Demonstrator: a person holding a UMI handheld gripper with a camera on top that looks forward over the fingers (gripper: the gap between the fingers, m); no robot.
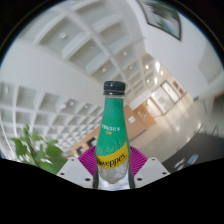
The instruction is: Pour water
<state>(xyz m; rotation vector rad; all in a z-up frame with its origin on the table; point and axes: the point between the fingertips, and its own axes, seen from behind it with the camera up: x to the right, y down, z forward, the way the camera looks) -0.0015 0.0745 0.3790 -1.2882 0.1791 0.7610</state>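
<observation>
A: How many bottles do you count?

B: One bottle [115, 135]. It has a green cap [114, 87], a green label with small white print, and a yellow band lower down. It stands upright between the two fingers of the claw [113, 172].

A: And the claw itself?

B: Pinching the bottle. Two pink pads show, one [87, 161] at nine o'clock of the bottle's lower body and one [140, 160] at three o'clock, both pressed against it. I see no gap at either side.

A: Is it standing on a surface?

B: I cannot tell; its base is hidden between the fingers. The view looks steeply upward: behind the bottle is a white coffered ceiling [70, 50].

A: Anything else?

B: One leafy green plant [38, 150] at about eight o'clock of the bottle, and wood-toned panelling [145, 110] at about two o'clock, well beyond it.
</observation>
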